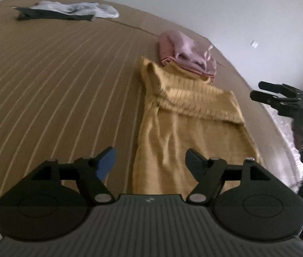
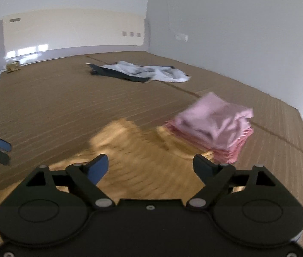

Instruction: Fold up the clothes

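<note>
sweater [image 1: 185,115] flat on bed [image 1: 55,75], ahead of both grippers' spread, empty fingers [image 1: 106,162].

- The left gripper [image 1: 150,163] hovers with its jaws spread wide, holding nothing.
- The right gripper [image 2: 150,168] hovers likewise, jaws wide apart, empty.

Brown bed [image 2: 65,98] cover with thin pale stripes, filling most of both views. At its far end, a glossy cream headboard [image 2: 72,34] catching window reflections, with small switch plates [image 2: 131,34] set near its right edge. Right of the bed, a plain white wall [image 2: 237,32] carrying one pale socket [image 2: 182,36]. Soft, even daylight throughout.
</note>
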`<control>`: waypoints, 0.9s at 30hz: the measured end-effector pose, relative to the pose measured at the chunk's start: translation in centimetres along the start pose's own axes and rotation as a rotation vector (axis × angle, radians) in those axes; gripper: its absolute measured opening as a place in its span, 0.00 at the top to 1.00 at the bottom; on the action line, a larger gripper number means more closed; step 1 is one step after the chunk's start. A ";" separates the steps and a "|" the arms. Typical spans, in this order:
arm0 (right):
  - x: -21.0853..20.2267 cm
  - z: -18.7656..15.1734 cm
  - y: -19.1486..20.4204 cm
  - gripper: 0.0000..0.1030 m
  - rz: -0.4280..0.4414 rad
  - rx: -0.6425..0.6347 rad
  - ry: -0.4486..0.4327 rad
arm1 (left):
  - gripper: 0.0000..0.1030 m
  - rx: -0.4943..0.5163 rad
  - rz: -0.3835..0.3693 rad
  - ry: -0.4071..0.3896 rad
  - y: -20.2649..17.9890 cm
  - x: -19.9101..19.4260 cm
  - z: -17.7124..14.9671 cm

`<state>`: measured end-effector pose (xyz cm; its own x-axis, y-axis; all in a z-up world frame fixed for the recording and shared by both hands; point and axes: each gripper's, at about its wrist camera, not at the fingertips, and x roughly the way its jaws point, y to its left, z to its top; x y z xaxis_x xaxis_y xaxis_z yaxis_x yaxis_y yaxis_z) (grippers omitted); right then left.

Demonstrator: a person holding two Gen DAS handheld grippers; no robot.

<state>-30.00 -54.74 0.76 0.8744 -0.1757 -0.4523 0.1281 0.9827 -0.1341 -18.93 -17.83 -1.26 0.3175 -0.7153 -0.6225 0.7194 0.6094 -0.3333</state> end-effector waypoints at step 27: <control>-11.4 -19.6 5.1 0.01 -0.212 0.589 0.036 | 0.17 0.296 0.196 0.128 -4.4 1.6 -10.0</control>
<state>-48.45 -48.89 -12.04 0.7869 -0.3618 -0.4999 0.5421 0.7923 0.2799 -27.83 -18.24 -7.88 0.4008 -0.5349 -0.7438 0.8057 0.5922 0.0083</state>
